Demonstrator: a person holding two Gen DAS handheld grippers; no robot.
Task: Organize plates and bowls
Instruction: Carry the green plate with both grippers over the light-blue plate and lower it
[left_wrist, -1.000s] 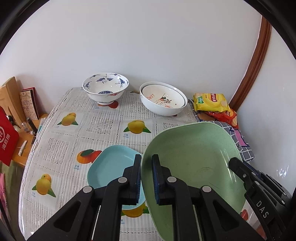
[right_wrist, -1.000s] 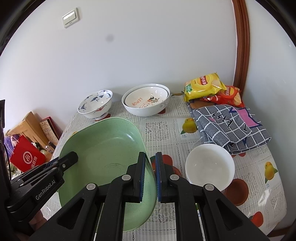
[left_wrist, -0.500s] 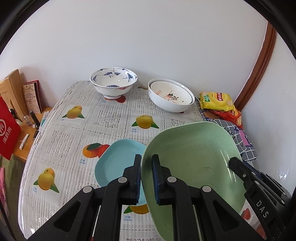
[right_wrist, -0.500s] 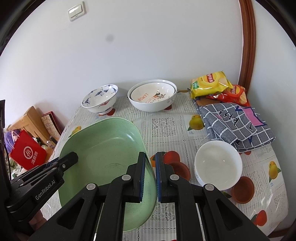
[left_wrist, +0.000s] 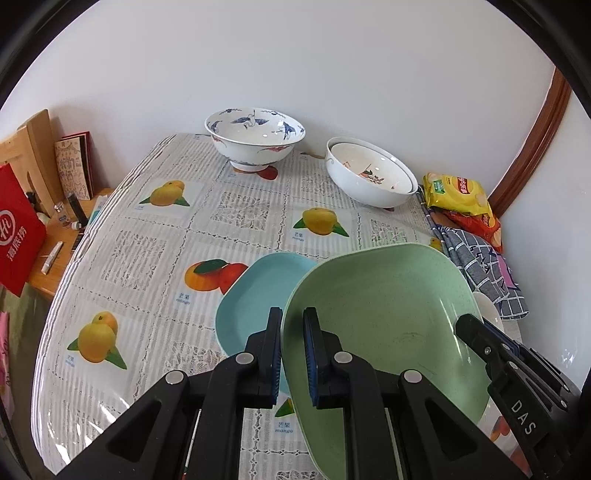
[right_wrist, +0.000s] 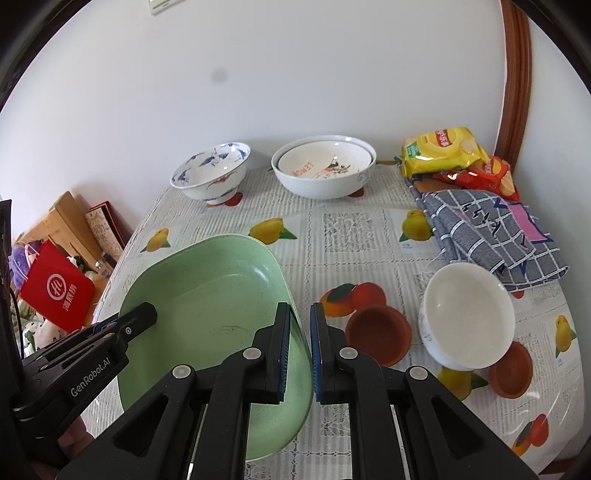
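The green plate (left_wrist: 388, 325), a pale speckled square dish with rounded corners and a raised rim, is held up off the tablecloth (left_wrist: 155, 251), tilted, and gripped on both sides at once. Its left rim is pinched by the left gripper (left_wrist: 293, 354), whose jaws are nearly closed with only the rim's thickness between the blue pads. The opposite rim is clamped the same way by the right gripper (right_wrist: 300, 350), one finger inside the dish and one outside. Just beyond and left of the left gripper's tips, a light blue plate (left_wrist: 255, 306) is seen flat on the cloth, partly hidden under the green one. To the right of the right gripper, a plain white bowl (right_wrist: 467, 314) is resting near two small brown saucers (right_wrist: 378, 334). Further ahead, by the wall, a blue-patterned bowl (left_wrist: 255, 138) is standing, and beside it a pair of nested white bowls (left_wrist: 369, 177). At the far right, snack packets (right_wrist: 443, 149) and a checked cloth (right_wrist: 491, 232) are lying.
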